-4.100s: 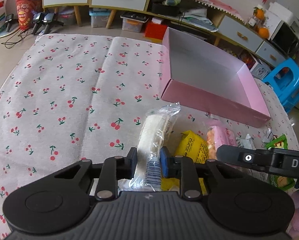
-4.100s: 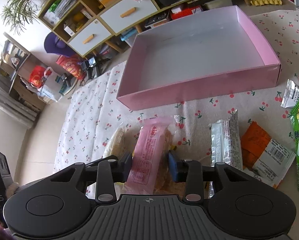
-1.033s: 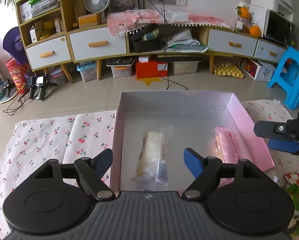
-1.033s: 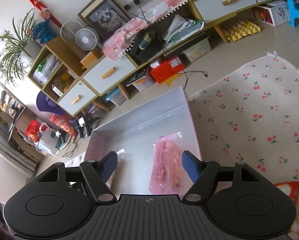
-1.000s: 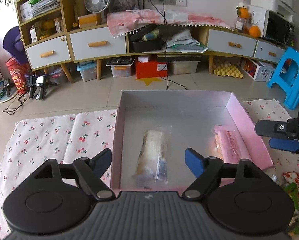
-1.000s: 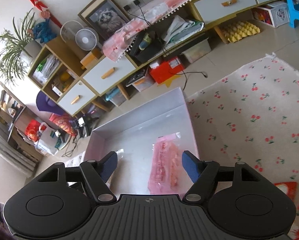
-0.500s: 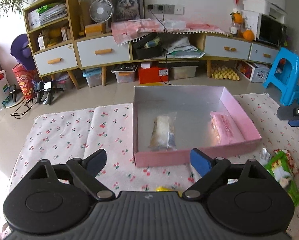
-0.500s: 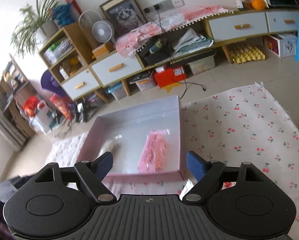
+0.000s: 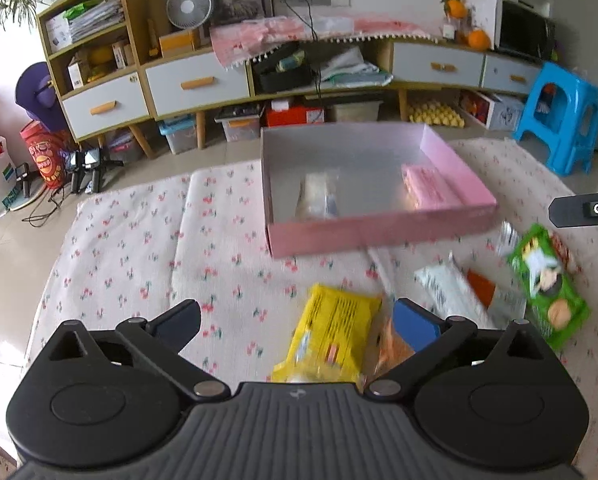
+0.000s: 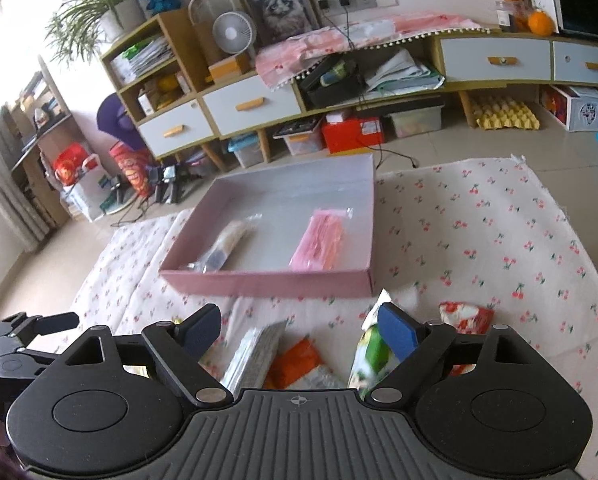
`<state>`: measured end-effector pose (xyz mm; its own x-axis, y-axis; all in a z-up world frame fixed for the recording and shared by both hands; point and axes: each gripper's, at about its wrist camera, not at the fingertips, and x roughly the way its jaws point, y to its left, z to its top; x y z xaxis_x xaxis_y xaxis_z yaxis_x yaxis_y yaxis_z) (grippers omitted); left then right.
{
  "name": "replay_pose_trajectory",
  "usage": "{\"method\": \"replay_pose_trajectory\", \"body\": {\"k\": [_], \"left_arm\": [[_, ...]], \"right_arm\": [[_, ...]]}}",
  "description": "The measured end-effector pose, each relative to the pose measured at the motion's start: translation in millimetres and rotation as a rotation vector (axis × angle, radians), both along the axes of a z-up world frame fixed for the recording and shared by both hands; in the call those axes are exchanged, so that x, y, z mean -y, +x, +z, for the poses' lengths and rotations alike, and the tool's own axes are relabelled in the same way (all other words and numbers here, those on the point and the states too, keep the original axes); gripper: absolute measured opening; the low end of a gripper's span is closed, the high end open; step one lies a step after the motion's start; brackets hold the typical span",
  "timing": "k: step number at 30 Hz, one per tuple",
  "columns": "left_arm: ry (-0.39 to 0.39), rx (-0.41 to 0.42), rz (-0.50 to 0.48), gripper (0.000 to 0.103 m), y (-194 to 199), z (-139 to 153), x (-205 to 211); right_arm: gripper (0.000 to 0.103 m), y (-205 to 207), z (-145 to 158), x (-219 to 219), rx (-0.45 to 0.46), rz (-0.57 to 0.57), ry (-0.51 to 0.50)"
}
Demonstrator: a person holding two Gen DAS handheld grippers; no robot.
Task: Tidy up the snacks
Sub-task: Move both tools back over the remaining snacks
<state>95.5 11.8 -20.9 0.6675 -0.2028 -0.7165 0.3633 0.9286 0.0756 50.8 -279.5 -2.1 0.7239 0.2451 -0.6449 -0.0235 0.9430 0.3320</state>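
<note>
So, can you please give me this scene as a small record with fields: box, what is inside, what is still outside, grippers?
box: shallow pink cardboard box on cherry-print cloth
inside: clear-wrapped pale snack; pink wrapped snack
outside: yellow packet, green packet, orange-white packet, silver packet
left gripper: open, empty
right gripper: open, empty

Matt pink cardboard box (image 10: 283, 280) — glossy plastic snack wrappers (image 9: 331, 332) — printed woven cloth (image 10: 479, 240)
</note>
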Motion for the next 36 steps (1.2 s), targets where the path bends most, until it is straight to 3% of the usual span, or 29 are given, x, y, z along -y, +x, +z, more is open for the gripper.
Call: {"method": "replay_pose_trajectory", "body": {"k": [10,24,32,36], "left_arm": [[0.041,-0.008,-0.050,0.102,-20.1,-17.4,-34.7],[-0.028,-0.050,-0.196,0.102,-33.0,-42.5,-61.5],[-0.027,-0.079,-0.231,0.089,-28.6,-50.5,-58.6],[-0.042,-0.099,-0.217,0.078,-25.3,-51.2,-58.9]], "right_arm": [[0.087,-20.6,-27.7,-27.8,-0.019,0.091,-0.074],[0.088,-21.2,-43.0,-63.3,-0.002,0.180,-0.135],[0.088,-15.7,-50.4,-81.6,-0.022,0.207,-0.168],[0.088,-12.4,-53.7,-86.9,-0.032,0.206,-0.185]]}}
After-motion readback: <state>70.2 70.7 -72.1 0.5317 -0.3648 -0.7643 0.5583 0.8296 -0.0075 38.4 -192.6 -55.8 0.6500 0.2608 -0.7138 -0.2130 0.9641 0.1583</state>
